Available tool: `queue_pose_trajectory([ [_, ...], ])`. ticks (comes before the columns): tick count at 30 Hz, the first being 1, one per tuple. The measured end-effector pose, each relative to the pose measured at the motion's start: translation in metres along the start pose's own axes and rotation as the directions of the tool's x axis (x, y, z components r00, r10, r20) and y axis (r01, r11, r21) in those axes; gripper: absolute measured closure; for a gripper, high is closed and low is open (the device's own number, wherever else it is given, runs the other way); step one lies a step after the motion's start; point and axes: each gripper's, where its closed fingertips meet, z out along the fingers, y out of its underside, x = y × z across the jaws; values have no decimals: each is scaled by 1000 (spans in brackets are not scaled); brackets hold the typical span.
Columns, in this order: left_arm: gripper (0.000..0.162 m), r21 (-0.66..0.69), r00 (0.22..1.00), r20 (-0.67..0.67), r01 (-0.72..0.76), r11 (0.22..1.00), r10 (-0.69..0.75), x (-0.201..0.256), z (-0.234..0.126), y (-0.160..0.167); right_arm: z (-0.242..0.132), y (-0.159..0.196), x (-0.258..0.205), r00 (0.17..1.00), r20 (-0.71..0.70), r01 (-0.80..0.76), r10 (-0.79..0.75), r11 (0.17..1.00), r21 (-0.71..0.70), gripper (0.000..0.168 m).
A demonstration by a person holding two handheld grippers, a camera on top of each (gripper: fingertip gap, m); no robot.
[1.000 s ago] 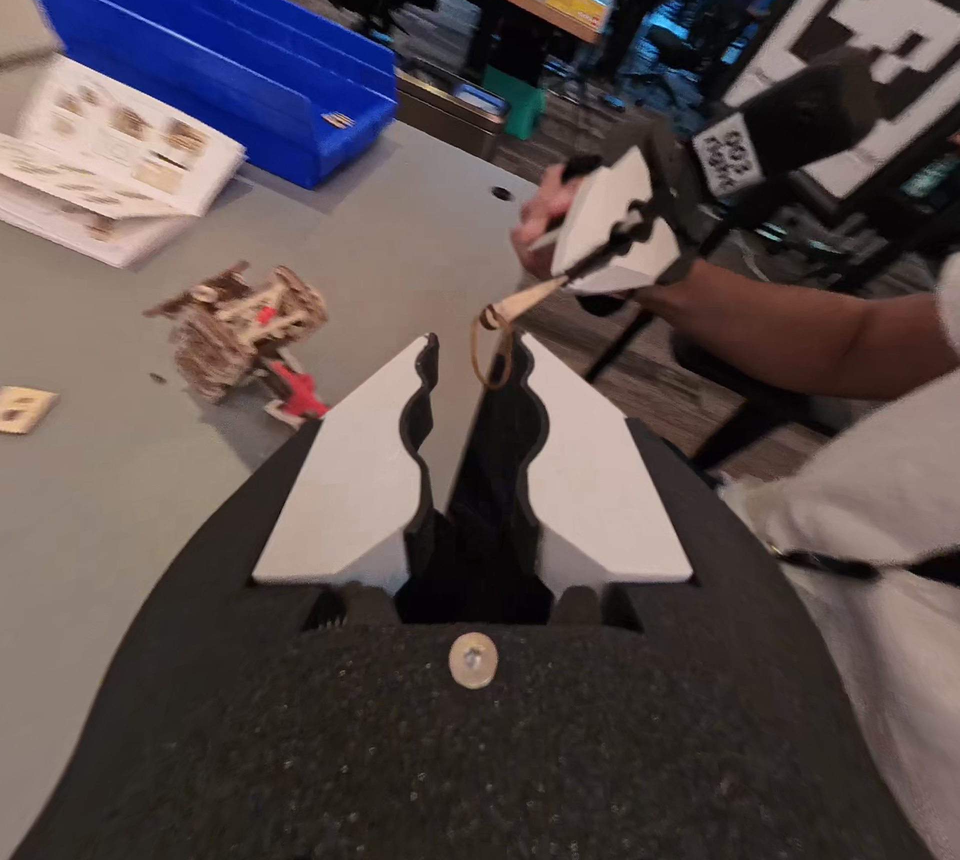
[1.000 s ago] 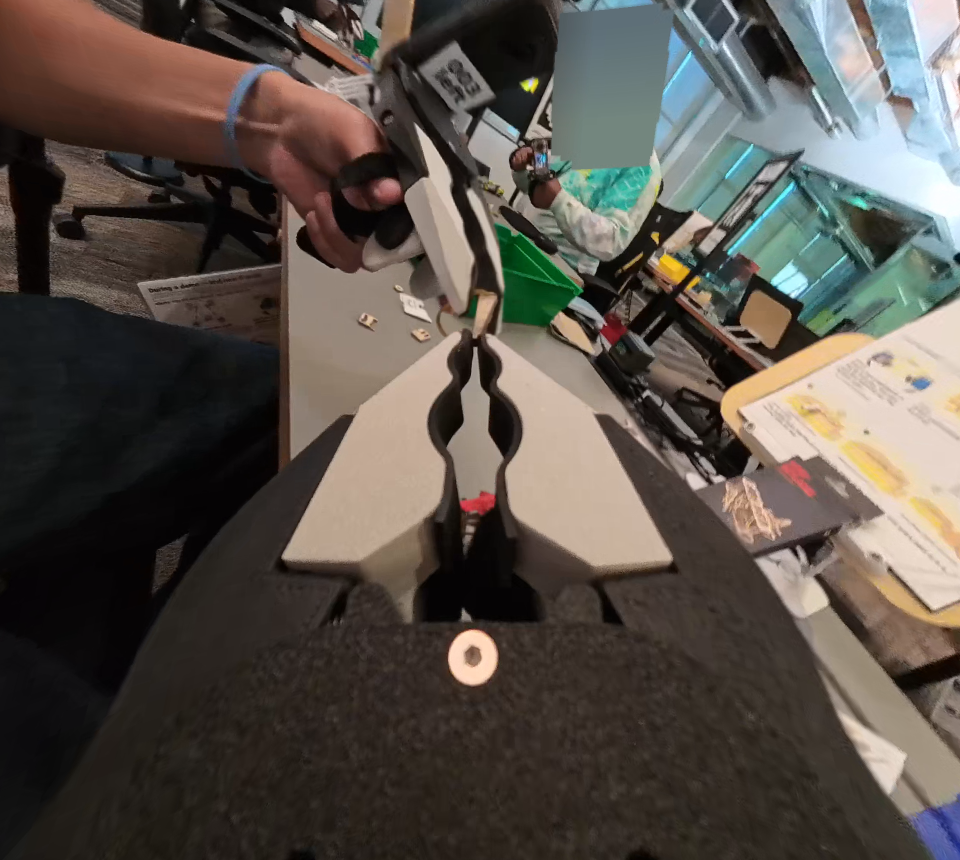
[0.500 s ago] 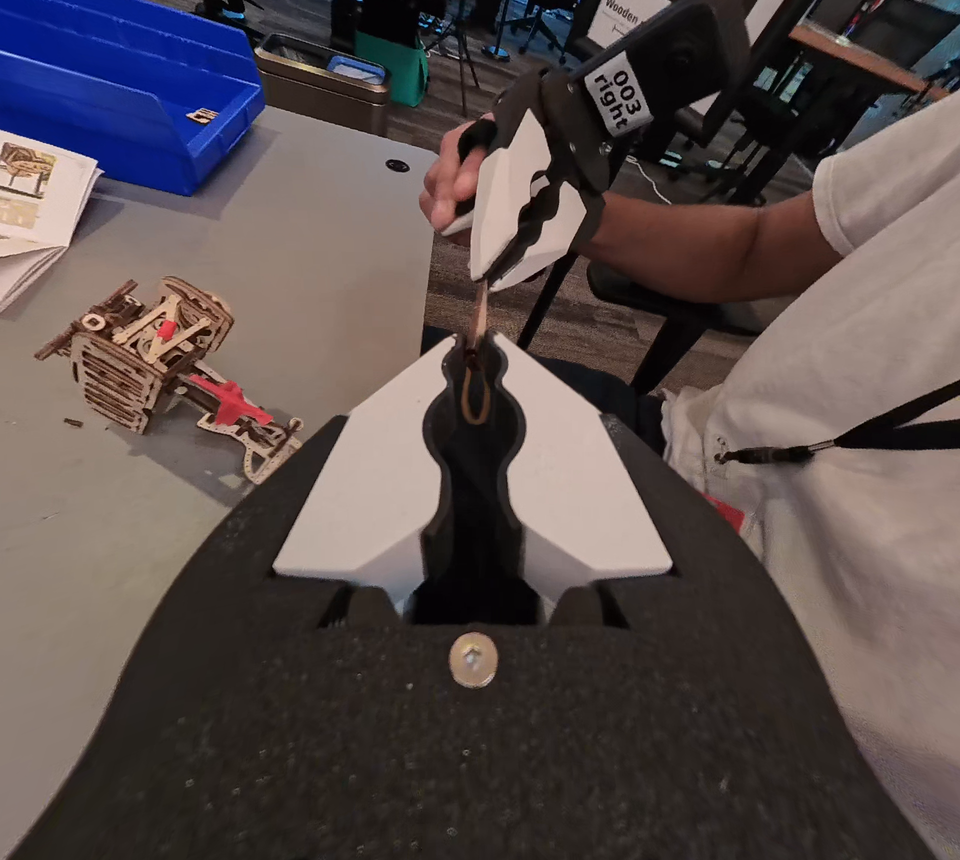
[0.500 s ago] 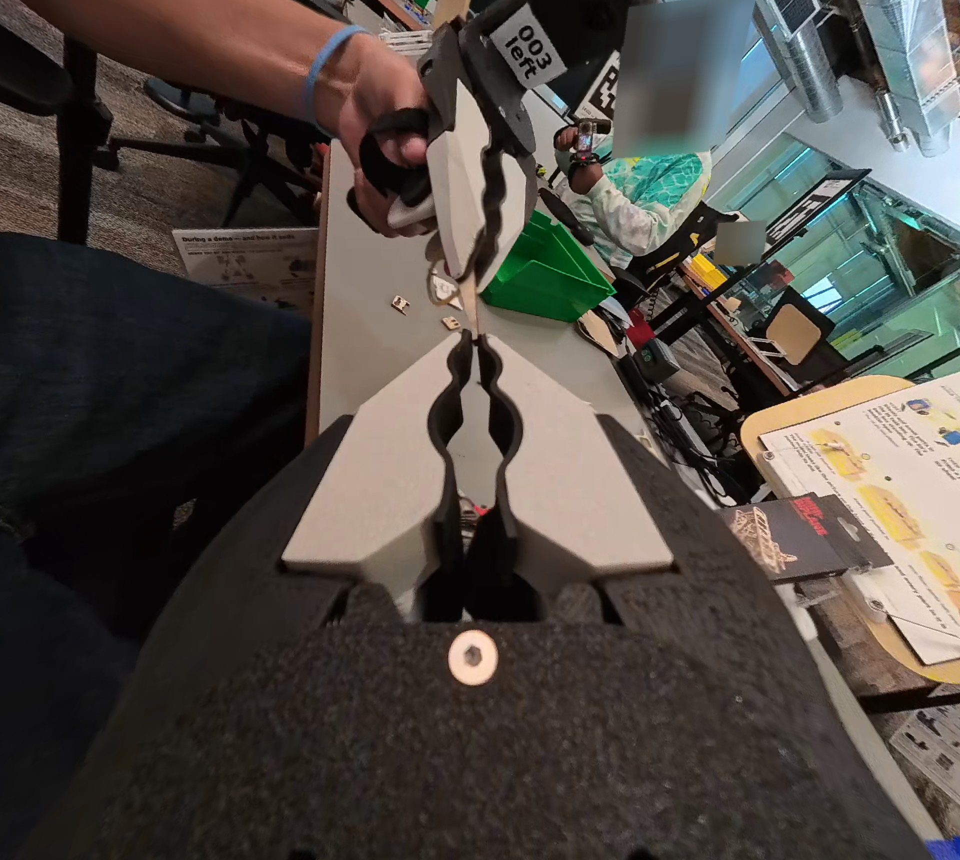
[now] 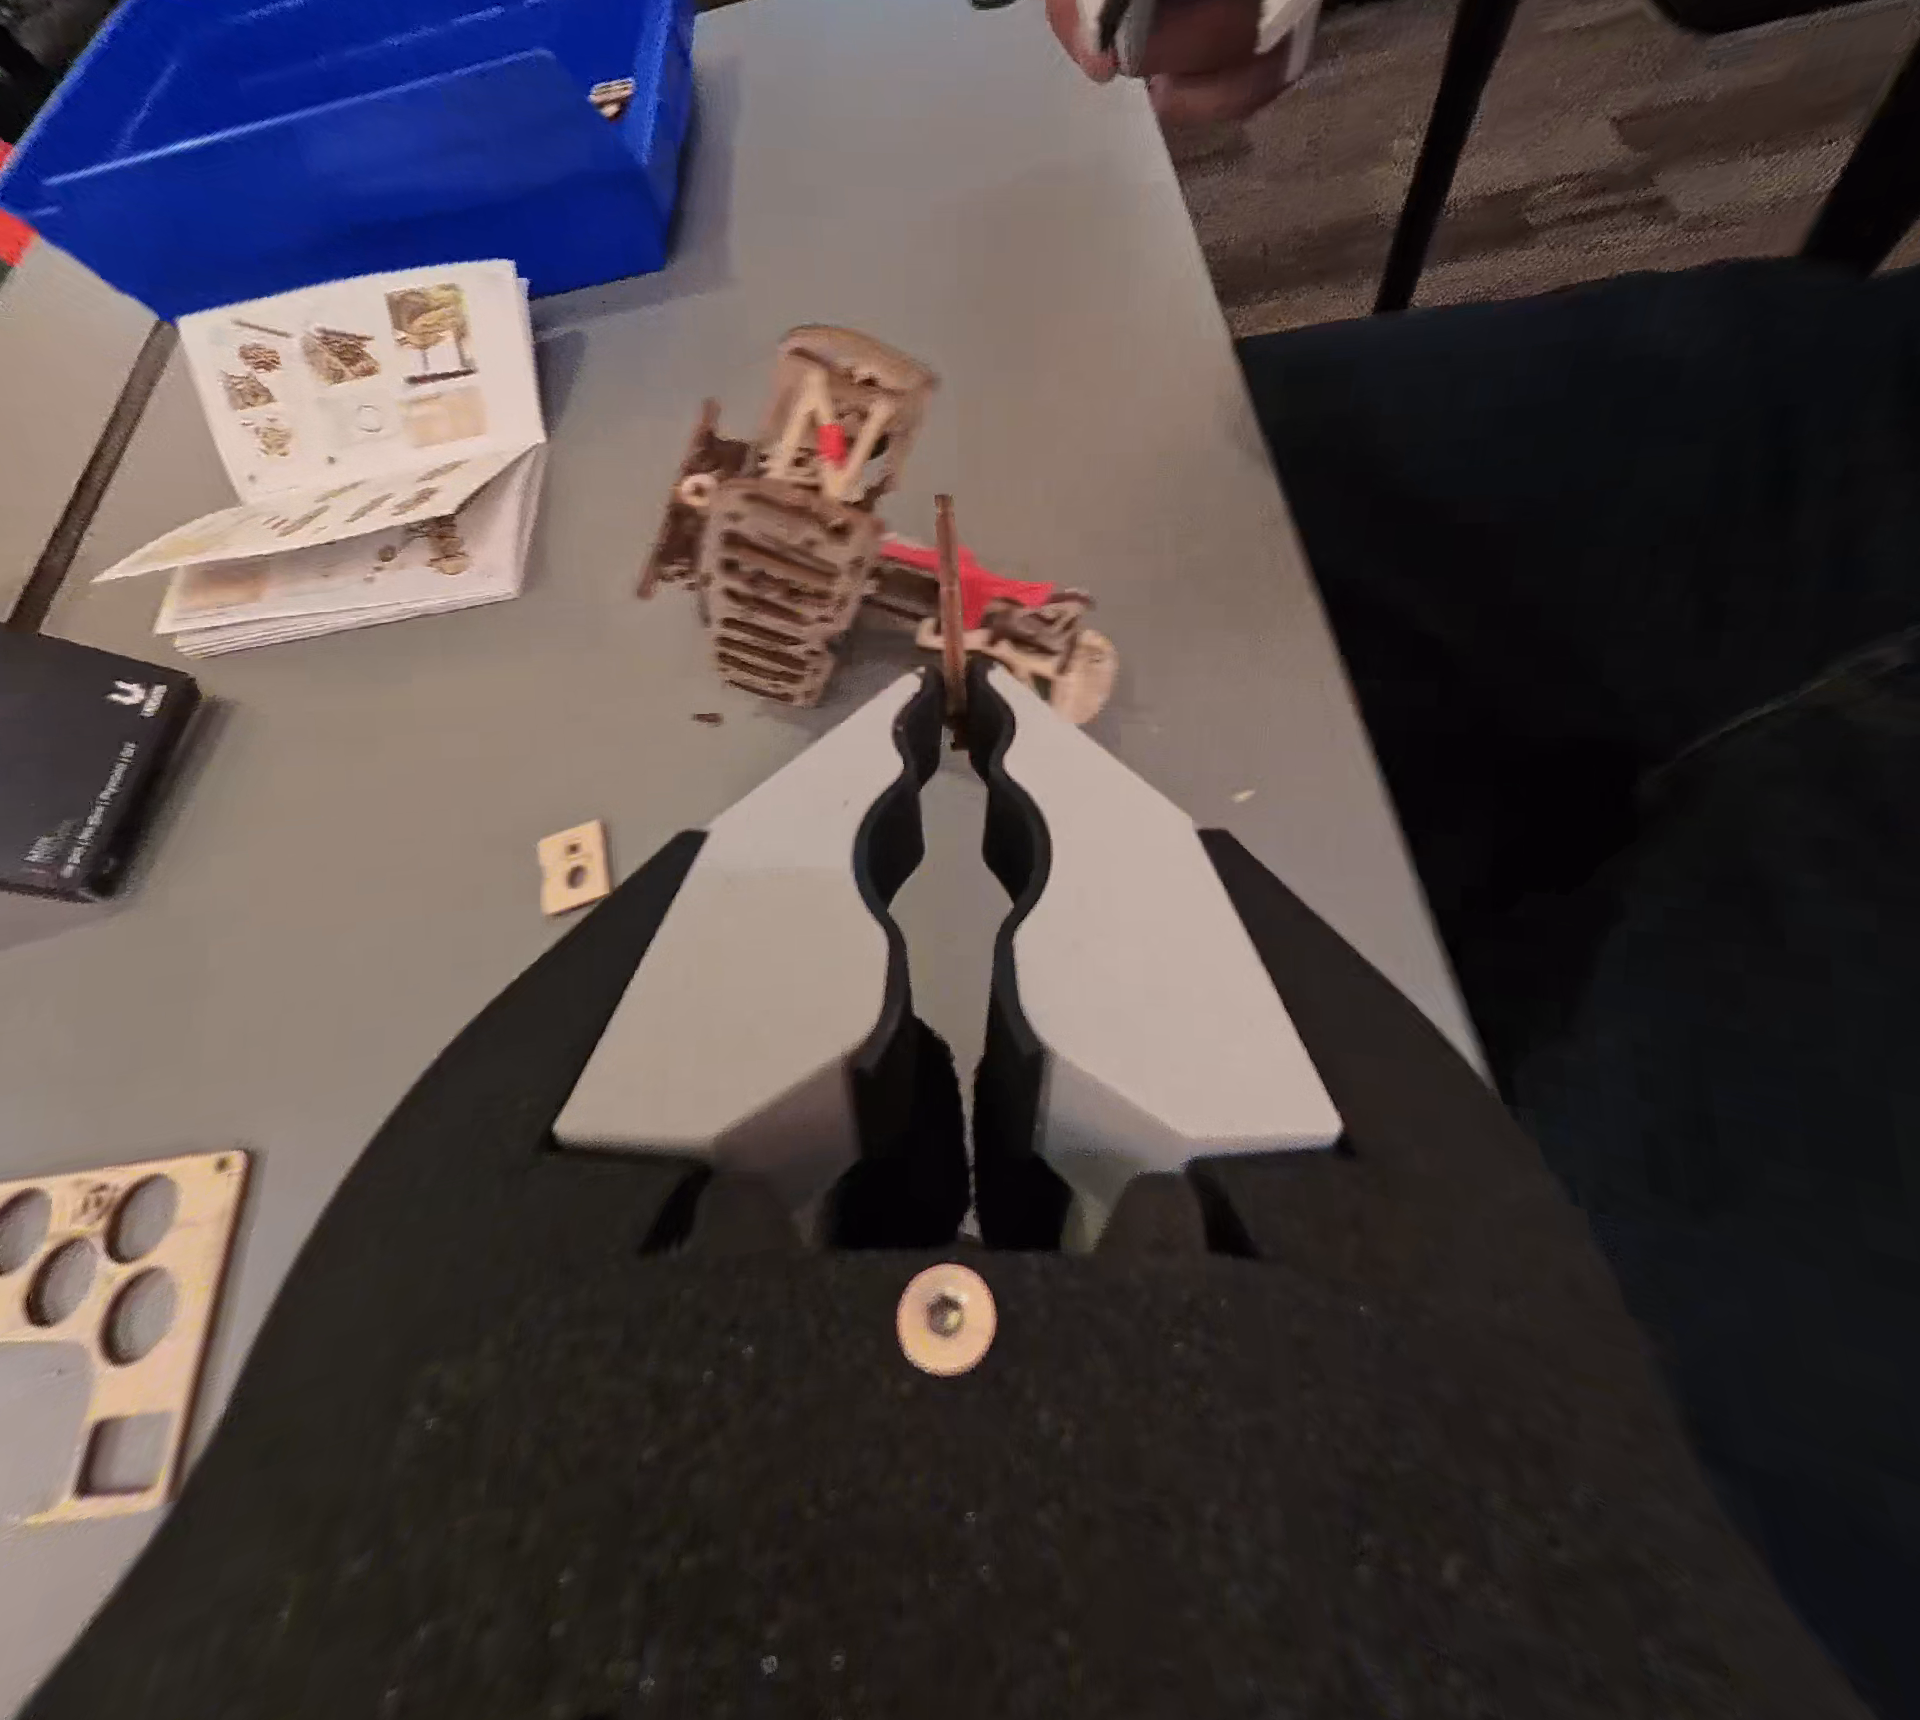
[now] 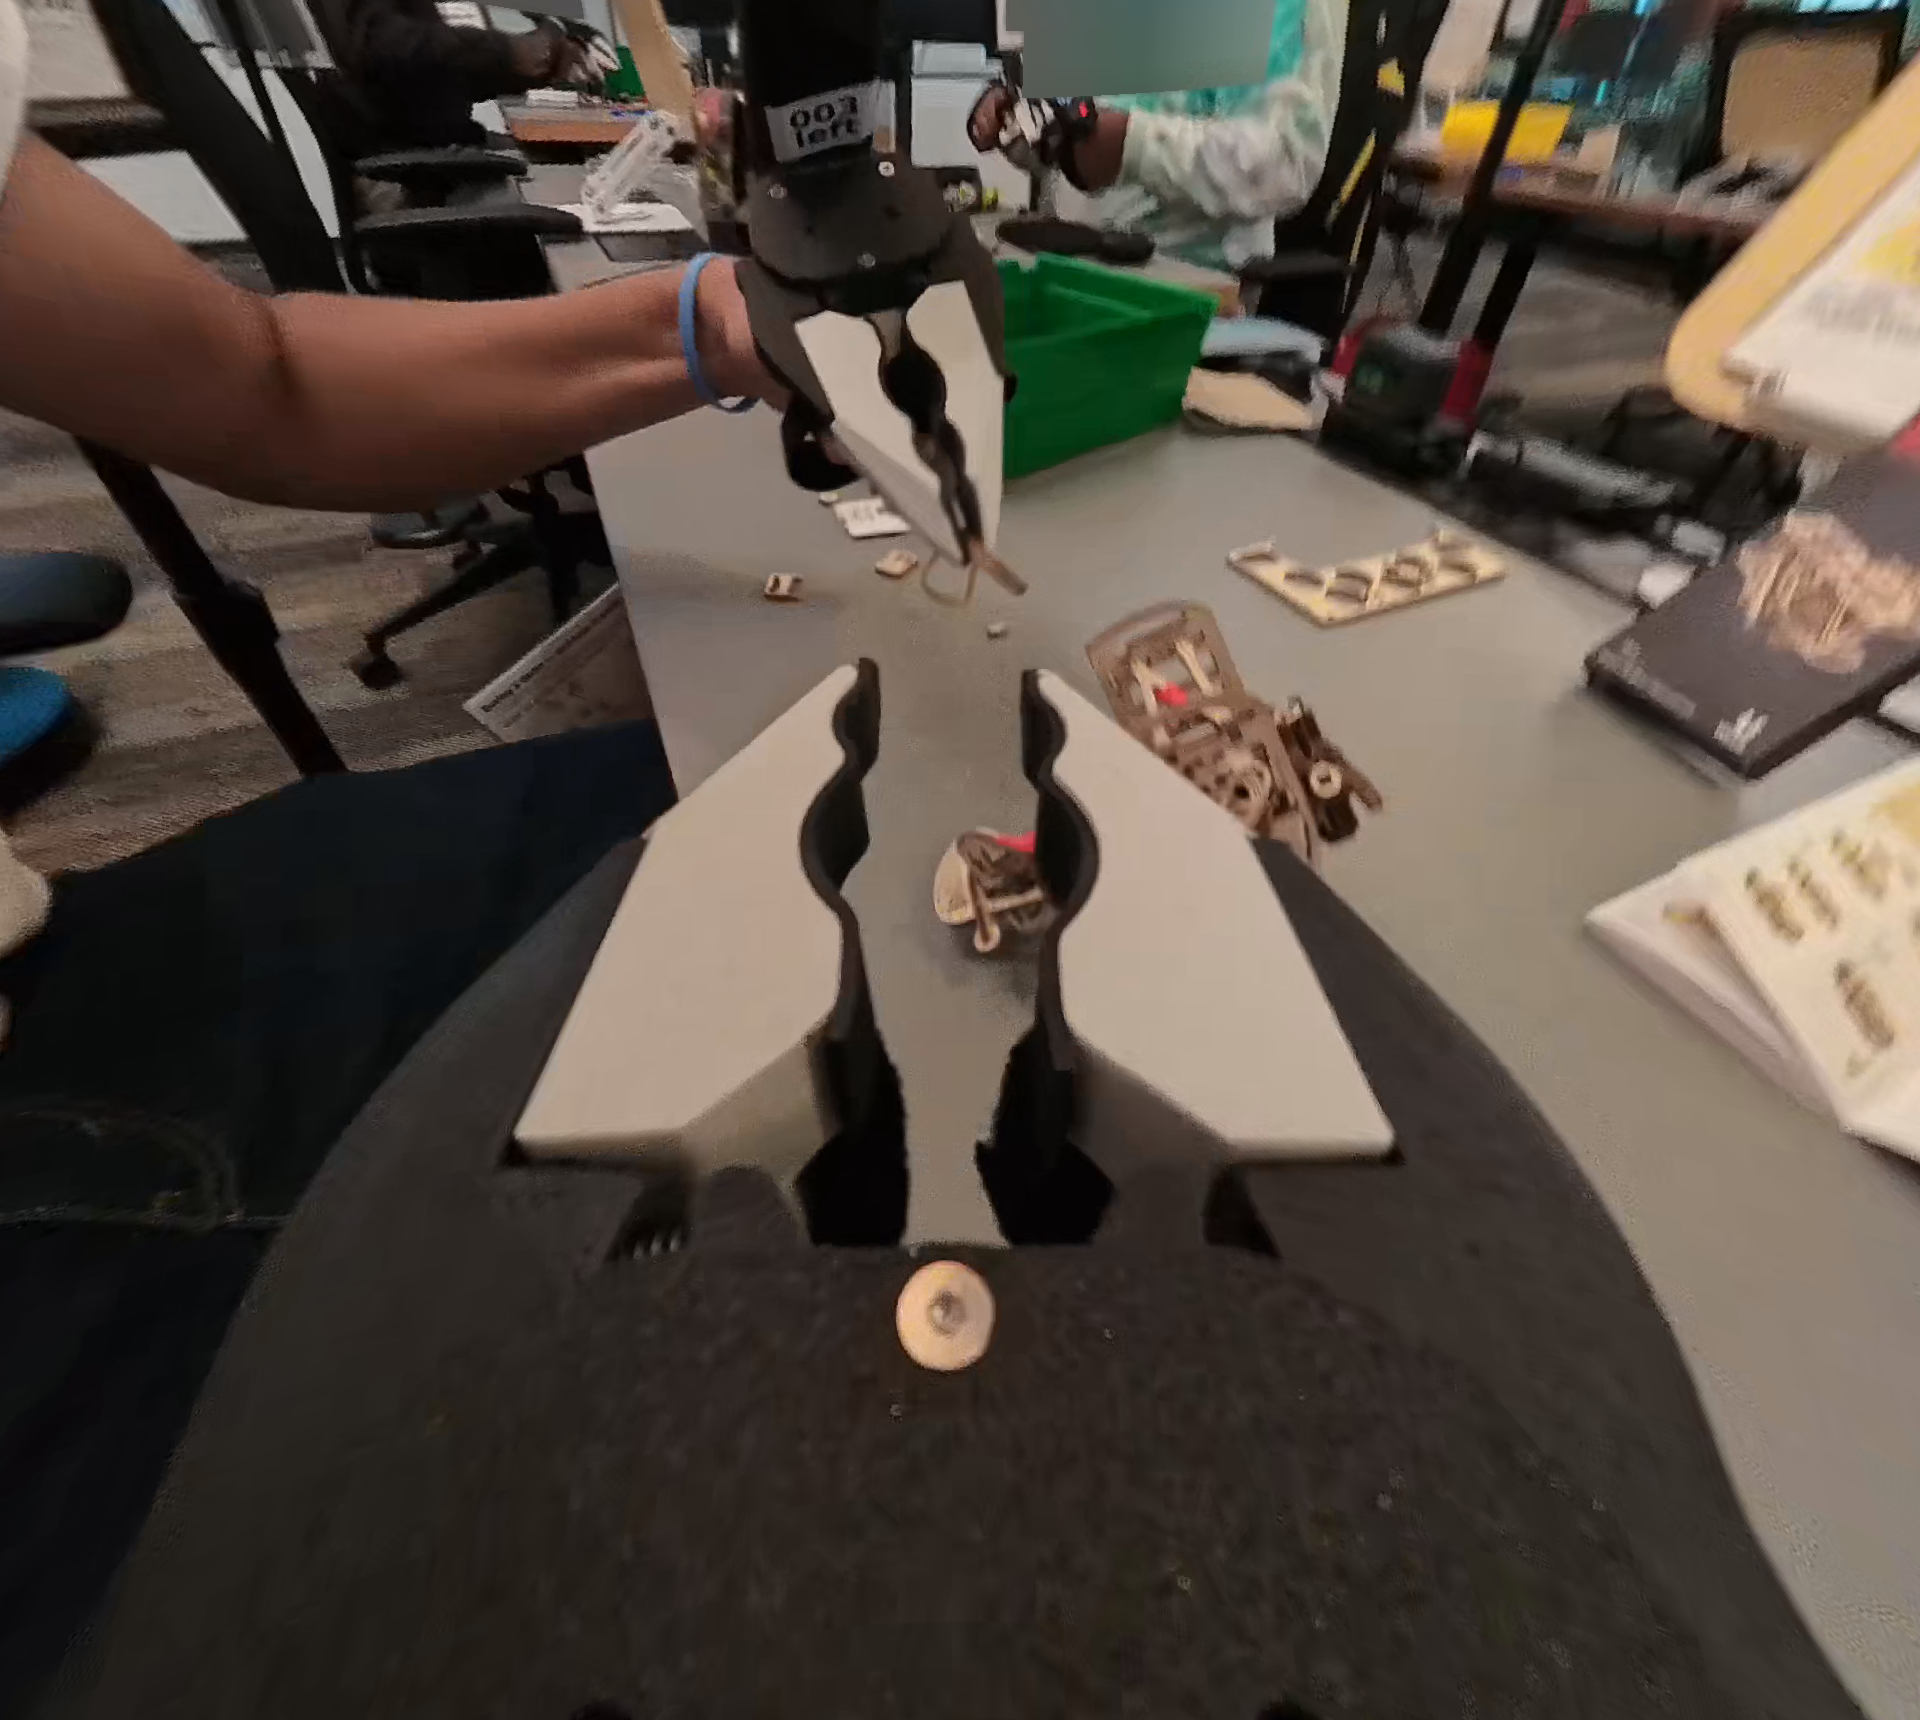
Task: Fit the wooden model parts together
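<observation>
Wooden model (image 5: 805, 527): a part-built brown model with red pieces is seen lying on the grey table (image 5: 935, 236), near the edge closest to the person. In the right wrist view it (image 6: 1226, 735) is shown just right of that gripper's fingers.
Wooden piece (image 5: 948, 610): a thin flat strip is pinched at the very tips of the left gripper (image 5: 951, 704) and stands upright above them, in front of the model. A thin loop hanging from the piece (image 6: 966, 574) is visible in the right wrist view.
Left gripper: its fingers are clenched on the wooden piece, and it is held above the table. It is seen from the right wrist view pointing down toward the table (image 6: 961, 543).
Right gripper (image 6: 945, 683): its fingers are spread apart, with nothing between them. Bare table and the front end of the model show through the gap. In the left wrist view it (image 5: 1205, 8) is blurred at the top edge, well apart from the left gripper.
Blue bin (image 5: 353, 91): placed at the far side of the table, behind the booklet.
Booklet (image 5: 353, 444): an open instruction booklet is laid left of the model.
Black box (image 5: 83, 777): set near the left edge, beside the booklet.
Punched sheet (image 5: 94, 1338): a pale wooden sheet with empty holes is lying at the lower left.
Small tile (image 5: 574, 866): a loose wooden bit is resting just left of the left gripper's fingers.
Green bin (image 6: 1091, 361): visible behind the left gripper in the right wrist view.
</observation>
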Motion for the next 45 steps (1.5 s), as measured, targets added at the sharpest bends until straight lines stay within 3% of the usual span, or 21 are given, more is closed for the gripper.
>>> queue_pose_trajectory([
  [3,160,28,999,-15,-39,999,40,-31,11,12,4,21,27,996,-48,-76,74,996,-55,143],
  [8,160,12,984,-76,-158,987,159,-47,36,29,24,44,57,995,-97,2,-14,993,-119,151],
  [12,160,91,976,-135,-160,983,171,-45,37,23,33,59,67,996,-81,25,-38,987,-159,151],
  [22,161,85,968,-140,-195,977,206,-49,40,24,39,58,66,983,-90,142,-160,973,-181,157],
  [30,160,71,972,-145,-179,981,188,-66,40,41,38,52,71,983,-120,117,-135,982,-147,158],
  [45,160,180,948,-227,-184,966,223,-52,49,26,45,59,65,980,-119,135,-158,974,-182,160],
])
